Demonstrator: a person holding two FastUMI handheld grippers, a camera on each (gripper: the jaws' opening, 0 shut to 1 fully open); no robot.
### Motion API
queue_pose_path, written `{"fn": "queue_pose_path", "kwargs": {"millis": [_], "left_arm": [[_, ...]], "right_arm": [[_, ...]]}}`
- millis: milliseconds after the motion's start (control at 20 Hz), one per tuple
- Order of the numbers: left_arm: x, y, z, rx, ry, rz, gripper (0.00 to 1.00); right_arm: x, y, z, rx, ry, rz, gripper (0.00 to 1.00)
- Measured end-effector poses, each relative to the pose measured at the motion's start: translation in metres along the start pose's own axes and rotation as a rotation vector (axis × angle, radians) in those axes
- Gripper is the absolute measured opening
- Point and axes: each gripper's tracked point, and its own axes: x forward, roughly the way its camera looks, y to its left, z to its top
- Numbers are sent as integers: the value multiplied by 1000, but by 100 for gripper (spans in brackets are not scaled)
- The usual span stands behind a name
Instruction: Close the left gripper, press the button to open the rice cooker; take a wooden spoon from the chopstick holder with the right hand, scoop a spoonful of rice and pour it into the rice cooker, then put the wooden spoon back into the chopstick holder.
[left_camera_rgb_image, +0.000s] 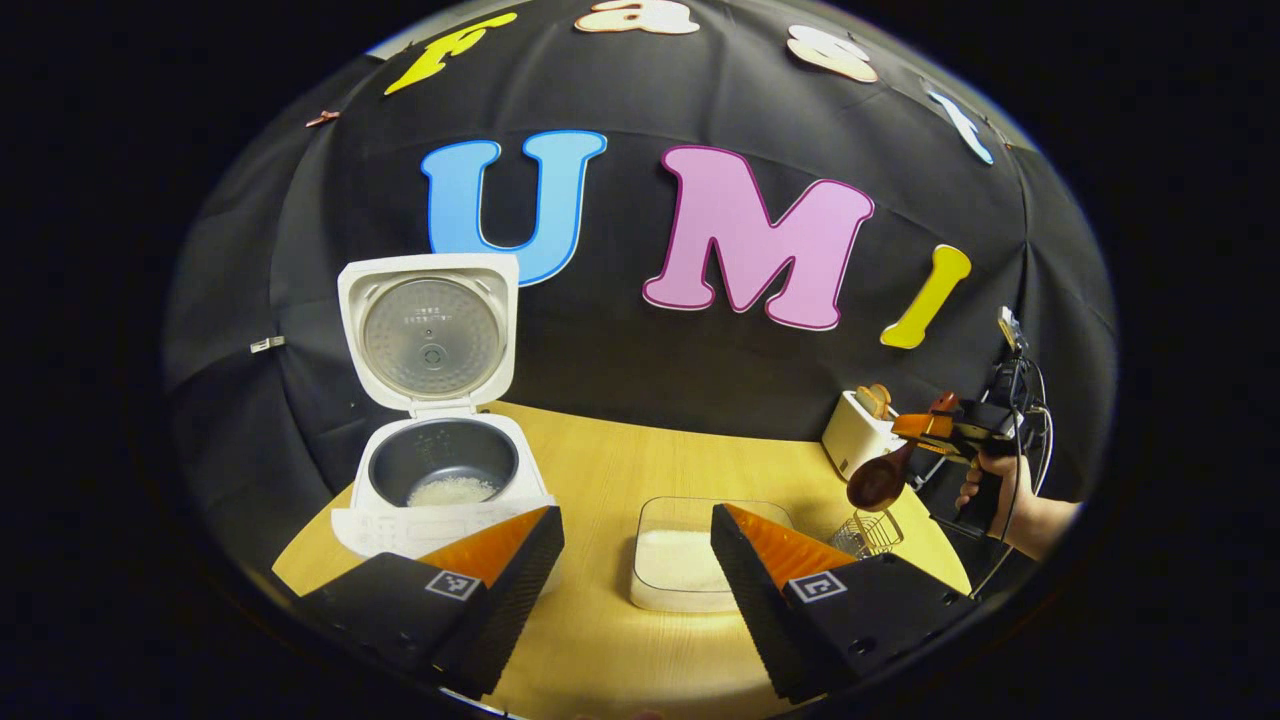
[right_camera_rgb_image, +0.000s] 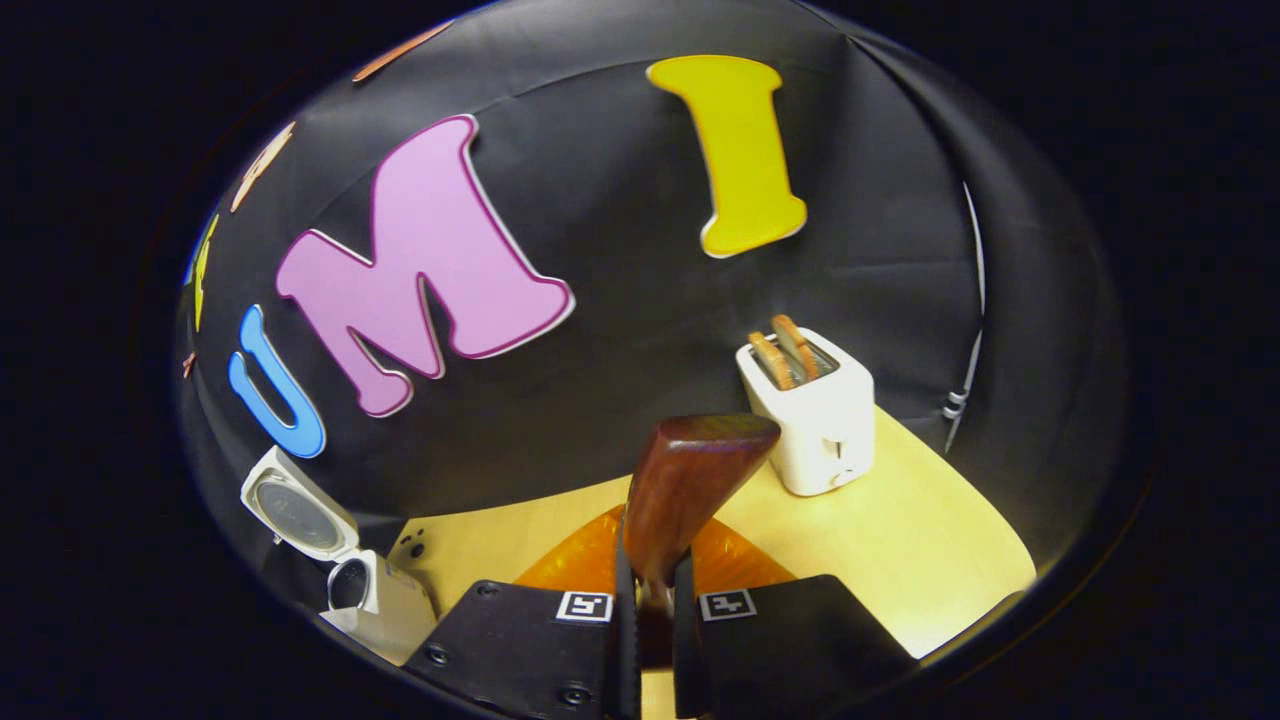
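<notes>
Left claw (left_camera_rgb_image: 636, 560) hangs wide over the bench's (left_camera_rgb_image: 600, 640) near edge. Rice tub (left_camera_rgb_image: 690, 570) beyond, cooker (left_camera_rgb_image: 440, 480) open, rice inside. Right claw (right_camera_rgb_image: 652, 600) grips the spoon (right_camera_rgb_image: 690, 480) above the holder (left_camera_rgb_image: 868, 533) at the right edge; likely lower it in upright, bowl clearing the wire rim.

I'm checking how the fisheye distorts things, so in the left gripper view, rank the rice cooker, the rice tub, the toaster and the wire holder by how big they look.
1. rice cooker, lid up
2. rice tub
3. toaster, farther off, so its true size is unsure
4. wire holder, partly hidden behind the left gripper
</notes>
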Motion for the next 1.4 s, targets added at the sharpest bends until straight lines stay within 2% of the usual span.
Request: {"fn": "queue_pose_path", "kwargs": {"millis": [350, 700, 1000, 1050, 1100, 1200, 1350, 1400], "left_arm": [[-1, -26, -1, 7, 5, -4, 95], [-7, -33, -1, 42, 13, -5, 96], [-12, -10, 9, 35, -8, 22, 95], [-13, -4, 11, 33, -13, 30, 95], [-14, 1, 14, 31, -19, 35, 95], [-16, 16, 24, 35, -42, 51, 95], [-15, 48, 45, 23, -84, 83, 95], [-15, 62, 54, 13, -98, 99, 95]], "right_arm": [[0, -54, -40, 29, 80, -65, 17], [13, -78, -77, 7, 128, -117, 17], [15, -77, -88, 27, 156, -131, 21], [14, -76, -84, 31, 143, -139, 11], [11, -76, -80, 34, 136, -143, 21], [3, -72, -75, 54, 125, -141, 57], [-17, -69, -77, 62, 134, -159, 97], [-26, -68, -78, 64, 130, -170, 97]]}}
